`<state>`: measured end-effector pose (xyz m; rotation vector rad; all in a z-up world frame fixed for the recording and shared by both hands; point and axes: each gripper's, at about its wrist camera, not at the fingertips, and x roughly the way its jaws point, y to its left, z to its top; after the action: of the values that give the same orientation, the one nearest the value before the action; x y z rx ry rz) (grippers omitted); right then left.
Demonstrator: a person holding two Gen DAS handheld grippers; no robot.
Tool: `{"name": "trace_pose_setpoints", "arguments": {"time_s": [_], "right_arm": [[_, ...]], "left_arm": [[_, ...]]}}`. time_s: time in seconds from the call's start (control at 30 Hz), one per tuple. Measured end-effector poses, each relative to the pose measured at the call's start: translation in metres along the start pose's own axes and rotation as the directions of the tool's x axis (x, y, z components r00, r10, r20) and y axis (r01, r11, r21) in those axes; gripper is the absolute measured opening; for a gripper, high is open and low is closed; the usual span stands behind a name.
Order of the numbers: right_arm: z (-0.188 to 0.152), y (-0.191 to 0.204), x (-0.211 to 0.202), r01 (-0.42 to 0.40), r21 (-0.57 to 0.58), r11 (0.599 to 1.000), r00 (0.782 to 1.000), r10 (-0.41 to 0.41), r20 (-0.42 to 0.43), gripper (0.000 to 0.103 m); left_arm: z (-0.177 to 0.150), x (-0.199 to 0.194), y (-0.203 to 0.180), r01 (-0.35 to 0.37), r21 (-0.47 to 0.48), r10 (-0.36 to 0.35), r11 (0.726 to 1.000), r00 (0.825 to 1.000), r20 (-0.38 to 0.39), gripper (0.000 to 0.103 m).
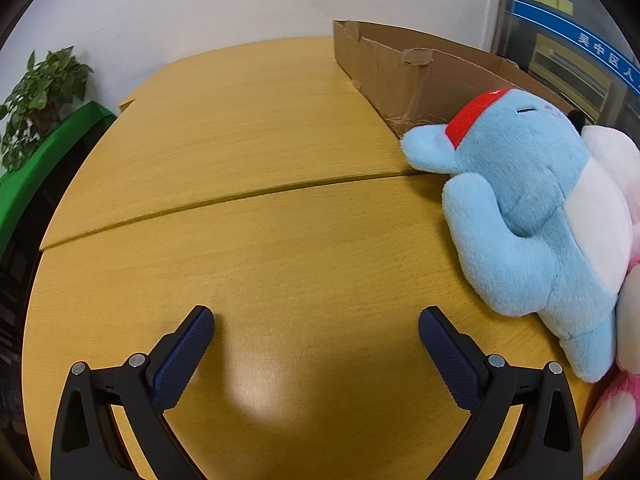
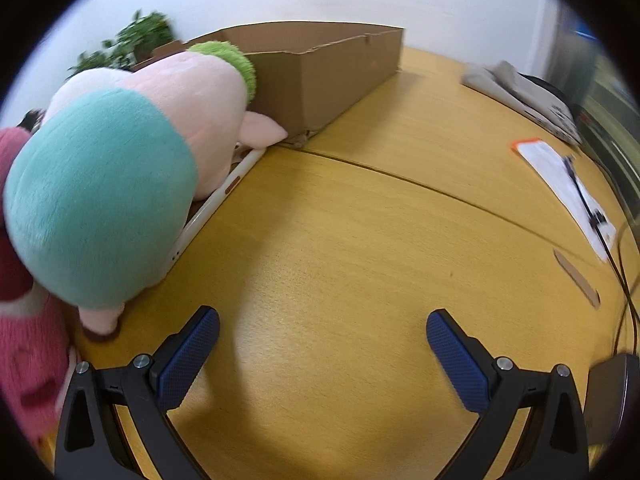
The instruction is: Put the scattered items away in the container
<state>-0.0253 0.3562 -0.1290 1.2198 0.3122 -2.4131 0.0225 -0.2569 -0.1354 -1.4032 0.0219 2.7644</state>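
Note:
A light blue plush toy (image 1: 532, 216) with a red headband lies on the wooden table (image 1: 260, 220) at the right, beside a pink and white plush (image 1: 624, 308). A shallow cardboard box (image 1: 404, 76) stands behind it. My left gripper (image 1: 316, 336) is open and empty, to the left of the blue plush. In the right wrist view a pale pink plush with teal shorts and green hair (image 2: 132, 160) lies at the left over a white tablet-like slab (image 2: 216, 204), next to the cardboard box (image 2: 320, 76). A dark pink plush (image 2: 24, 320) sits at the far left. My right gripper (image 2: 322, 336) is open and empty.
A potted plant (image 1: 40, 96) and a green ledge (image 1: 48, 160) lie beyond the table's left edge. In the right wrist view, papers with an orange edge (image 2: 568, 184), a cable (image 2: 616, 256), a cardboard strip (image 2: 578, 278) and a grey bundle (image 2: 520, 96) lie at the right.

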Motion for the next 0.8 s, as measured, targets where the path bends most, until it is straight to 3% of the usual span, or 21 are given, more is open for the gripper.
{"name": "trace_pose_setpoints", "arguments": {"time_s": [0.1,0.2,0.3,0.4,0.5,0.6,0.8], "right_arm": [[-0.007,0.003,-0.005,0.013,0.013,1.0,1.0,-0.013,0.0,0.102],[-0.02,0.001,-0.025,0.108,0.103,0.989,0.994,-0.109,0.006,0.102],[-0.036,0.004,-0.083,0.119,0.206,0.971,0.981,-0.147,0.125,0.102],[-0.046,0.013,-0.135,0.111,0.265,0.958,0.961,-0.172,0.216,0.102],[-0.054,0.039,-0.173,0.075,0.281,0.957,0.948,-0.156,0.277,0.102],[-0.051,0.07,-0.178,0.007,0.303,0.953,0.95,-0.102,0.296,0.102],[-0.041,0.152,-0.165,-0.041,0.258,0.965,0.955,-0.037,0.293,0.102]], "left_arm": [[-0.012,-0.03,-0.015,-0.034,-0.022,0.035,0.999,0.998,0.049,0.103],[-0.027,-0.084,-0.033,-0.079,-0.054,0.086,0.995,0.986,0.146,0.103],[-0.05,-0.147,-0.057,-0.118,-0.104,0.139,0.988,0.964,0.227,0.103],[-0.068,-0.187,-0.085,-0.124,-0.149,0.16,0.981,0.952,0.261,0.103],[-0.075,-0.203,-0.115,-0.104,-0.19,0.15,0.976,0.959,0.242,0.103],[-0.079,-0.207,-0.151,-0.05,-0.199,0.101,0.979,0.962,0.255,0.103],[-0.077,-0.198,-0.234,-0.016,-0.066,0.034,0.998,0.961,0.274,0.103]]}}
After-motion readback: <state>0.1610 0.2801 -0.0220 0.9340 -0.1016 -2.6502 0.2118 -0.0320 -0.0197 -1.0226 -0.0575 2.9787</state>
